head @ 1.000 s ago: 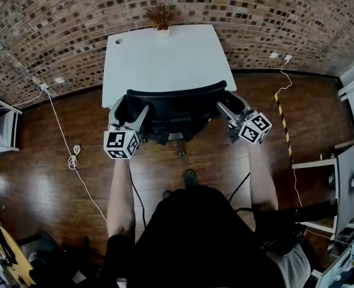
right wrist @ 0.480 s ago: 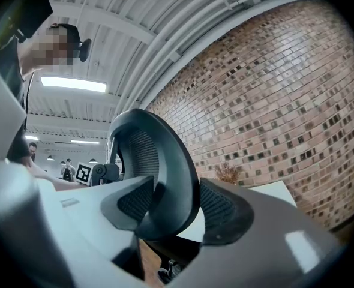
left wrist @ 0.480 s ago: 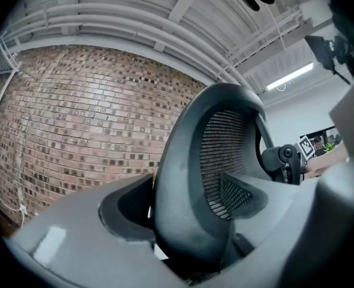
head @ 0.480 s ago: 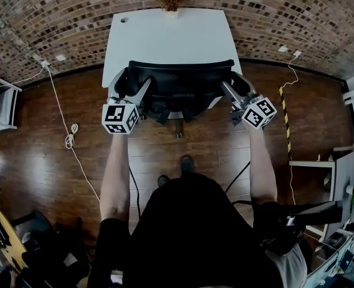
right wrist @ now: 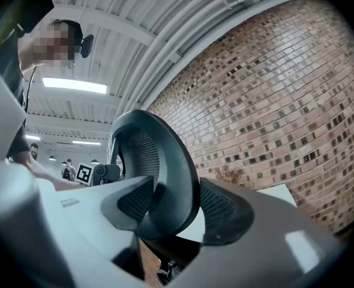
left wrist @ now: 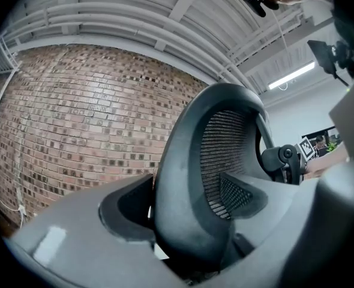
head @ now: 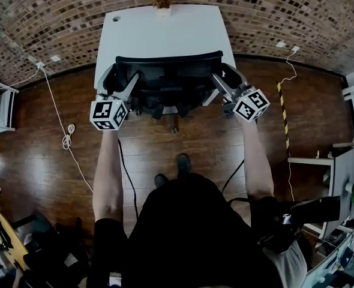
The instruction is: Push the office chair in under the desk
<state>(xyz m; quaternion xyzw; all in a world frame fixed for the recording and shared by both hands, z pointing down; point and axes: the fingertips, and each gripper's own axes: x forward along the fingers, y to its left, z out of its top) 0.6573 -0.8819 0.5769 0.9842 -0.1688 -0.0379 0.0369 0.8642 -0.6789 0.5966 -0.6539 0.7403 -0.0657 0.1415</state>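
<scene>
Now: chair (head: 168, 92) part-way under counter (head: 159, 32), backrest (head: 168, 60) at its near edge.
Left tool (head: 118, 83) and right tool (head: 225, 80) are each clamped on a side rim of the backrest. If one side is pushed harder, the chair may be swivelled and jammed against the counter; grip on a rim could also be lost.

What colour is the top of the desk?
The desk top is plain white, clearest in the head view.
</scene>
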